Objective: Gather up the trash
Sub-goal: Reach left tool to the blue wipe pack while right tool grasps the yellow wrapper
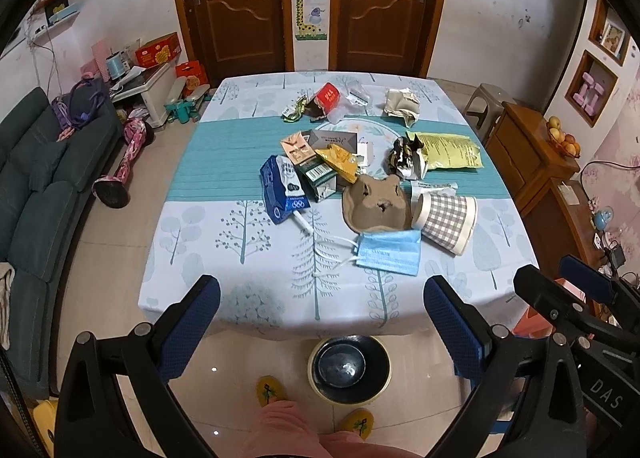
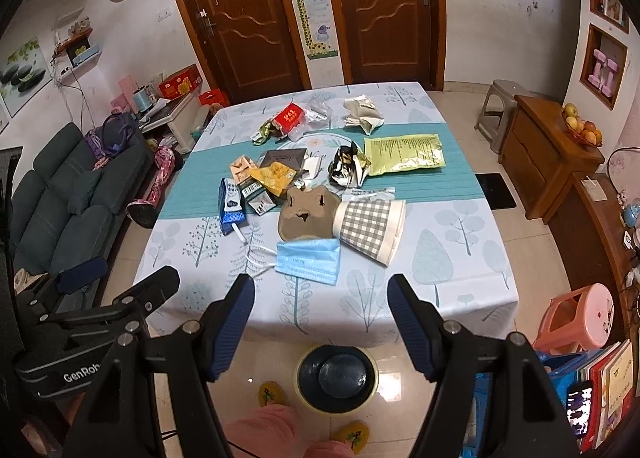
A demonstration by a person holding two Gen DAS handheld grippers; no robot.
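Observation:
Trash lies in a heap on the table [image 1: 240, 290] [image 2: 460, 290]: a blue face mask [image 1: 390, 252] [image 2: 310, 260], a checked paper cup [image 1: 448, 219] [image 2: 370, 227], a brown paper piece [image 1: 376, 205] [image 2: 306, 213], a blue carton [image 1: 282, 187] [image 2: 231, 199], a yellow-green bag [image 1: 450, 149] [image 2: 406, 153], crumpled paper [image 1: 402, 105] [image 2: 362, 111] and a red wrapper [image 1: 328, 97] [image 2: 288, 115]. A dark bin [image 1: 348, 368] [image 2: 336, 376] stands on the floor at the table's near edge. My left gripper [image 1: 320, 322] and right gripper [image 2: 322, 316] are open and empty, above the near edge and the bin.
A dark sofa [image 1: 36, 185] is on the left, wooden cabinets [image 1: 536, 161] on the right, a pink stool [image 2: 576, 318] at the right near corner. The person's slippered feet [image 1: 272, 390] stand by the bin. Two doors [image 1: 240, 5] are behind the table.

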